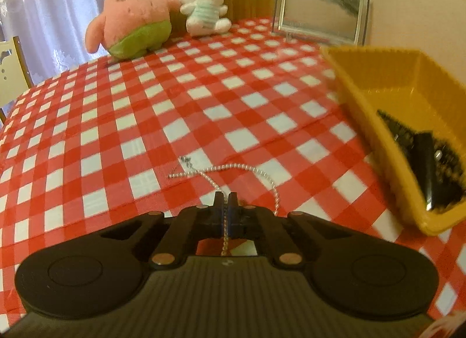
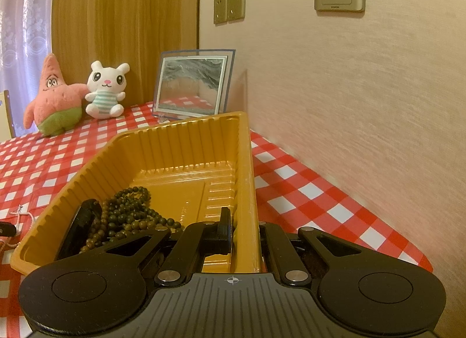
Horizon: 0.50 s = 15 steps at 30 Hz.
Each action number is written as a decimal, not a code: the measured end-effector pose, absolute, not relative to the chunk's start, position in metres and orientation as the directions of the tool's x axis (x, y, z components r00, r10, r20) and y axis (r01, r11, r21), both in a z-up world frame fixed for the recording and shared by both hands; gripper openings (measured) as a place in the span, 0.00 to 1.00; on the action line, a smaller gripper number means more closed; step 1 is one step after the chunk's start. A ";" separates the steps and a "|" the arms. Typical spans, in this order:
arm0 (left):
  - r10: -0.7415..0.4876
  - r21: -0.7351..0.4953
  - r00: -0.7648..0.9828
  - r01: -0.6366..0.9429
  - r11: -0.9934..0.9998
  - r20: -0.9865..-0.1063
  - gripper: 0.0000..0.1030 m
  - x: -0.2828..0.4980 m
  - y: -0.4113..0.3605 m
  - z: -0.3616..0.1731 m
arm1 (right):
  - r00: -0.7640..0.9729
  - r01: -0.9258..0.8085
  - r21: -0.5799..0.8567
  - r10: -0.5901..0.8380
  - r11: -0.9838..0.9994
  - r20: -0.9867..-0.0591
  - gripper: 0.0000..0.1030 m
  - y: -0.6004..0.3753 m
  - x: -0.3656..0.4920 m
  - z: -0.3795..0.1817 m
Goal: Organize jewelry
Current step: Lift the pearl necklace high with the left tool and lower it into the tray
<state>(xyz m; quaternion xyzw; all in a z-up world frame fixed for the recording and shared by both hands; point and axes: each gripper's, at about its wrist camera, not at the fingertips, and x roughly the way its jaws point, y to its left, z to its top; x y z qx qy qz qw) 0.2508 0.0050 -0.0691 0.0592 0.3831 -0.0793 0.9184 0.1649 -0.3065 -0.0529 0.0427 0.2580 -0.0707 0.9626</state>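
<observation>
My left gripper is shut on a thin silver bead chain, which trails forward over the red checked tablecloth with a small clasp at its far end. A yellow plastic tray stands to the right of it. My right gripper is shut on the tray's right wall. Inside the tray lie a dark wooden bead necklace and a black bangle. The chain also shows at the left edge of the right wrist view.
A pink starfish plush and a white bunny plush stand at the table's far side. A framed picture leans by the wall. The wall runs close on the right. A chair back is at the far left.
</observation>
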 end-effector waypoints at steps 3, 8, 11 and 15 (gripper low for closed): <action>-0.136 0.004 0.721 0.189 0.982 -0.680 0.01 0.245 0.013 -0.049 | 0.856 0.159 0.047 -0.114 0.986 -0.504 0.04 -0.307 0.165 -0.053; -0.203 -0.060 0.769 0.210 0.976 -0.607 0.01 0.235 0.025 -0.004 | 0.855 0.159 0.047 -0.114 0.986 -0.505 0.04 -0.307 0.166 -0.054; -0.238 -0.086 0.796 0.230 0.970 -0.557 0.01 0.229 0.029 0.023 | 0.855 0.159 0.046 -0.114 0.986 -0.506 0.04 -0.307 0.166 -0.055; -0.278 -0.095 0.827 0.266 0.959 -0.489 0.01 0.221 0.026 0.059 | 0.855 0.160 0.047 -0.114 0.986 -0.507 0.04 -0.308 0.166 -0.056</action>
